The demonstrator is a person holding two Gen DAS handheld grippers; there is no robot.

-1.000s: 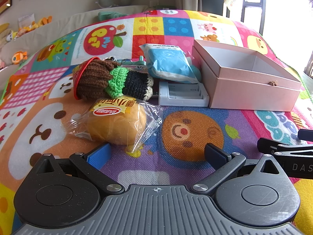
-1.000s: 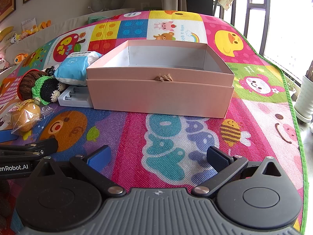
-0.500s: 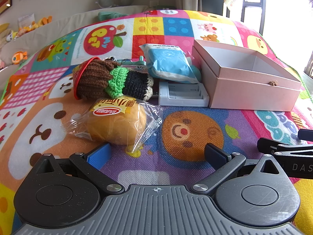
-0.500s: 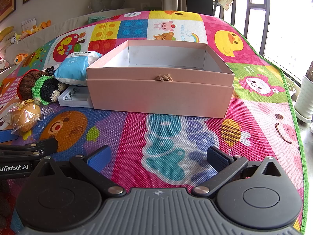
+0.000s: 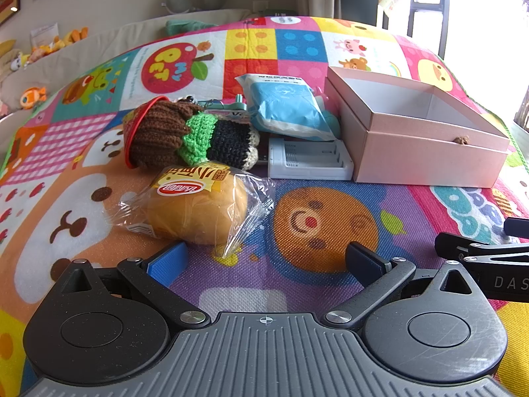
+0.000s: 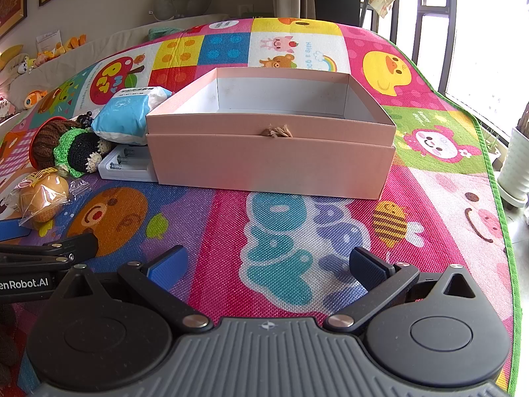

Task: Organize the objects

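An open, empty pink box sits on a colourful play mat. Left of it lie a white battery charger, a blue tissue pack, a brown, green and black crochet toy and a wrapped bun. My left gripper is open and empty just in front of the bun. My right gripper is open and empty in front of the box.
The mat ends in a green edge on the right, with a white pot and a window beyond. A small teal object lies behind the crochet toy. Plush toys line the far left.
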